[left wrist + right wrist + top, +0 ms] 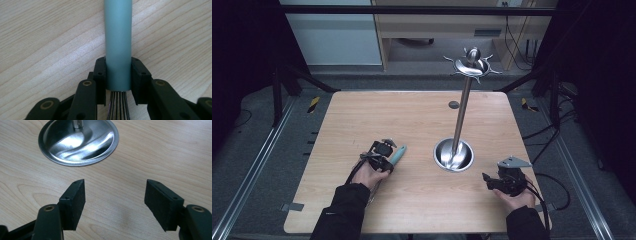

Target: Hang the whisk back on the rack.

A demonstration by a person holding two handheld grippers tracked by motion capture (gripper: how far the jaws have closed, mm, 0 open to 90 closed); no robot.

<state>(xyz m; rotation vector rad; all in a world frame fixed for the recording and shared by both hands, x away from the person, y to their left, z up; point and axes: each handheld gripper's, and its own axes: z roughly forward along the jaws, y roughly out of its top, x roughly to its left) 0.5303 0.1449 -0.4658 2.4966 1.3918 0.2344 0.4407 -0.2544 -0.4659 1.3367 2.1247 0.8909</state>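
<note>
Clamped on the whisk handle with the left gripper: both pads pressed flat against the teal tube, right at the end where the wires come out. Lying low over the table, left of the stand's round steel base, handle pointing away from the hand. Can't tell whether the handle is resting on the wood or just off it.

Holding nothing with the right gripper: jaws apart, bare wood between them, parked near the base on its right side and not touching it.

Likely aiming for 1 of the hooks at the top of the pole.

Risks from here:
1. Rolling or sliding in the pads, given a smooth round tube and a grip at 1 end only; tilting it up fast would do that.
2. Knocking the tall thin pole while reaching up; with no brace on the base, could rock or tip the stand.
3. Missing the hook: far end of handle cut off in the left gripper view, so can't tell if there is a loop to catch.
4. Snagging wires on the left gripper's own linkage, sitting right between the arms.
</note>
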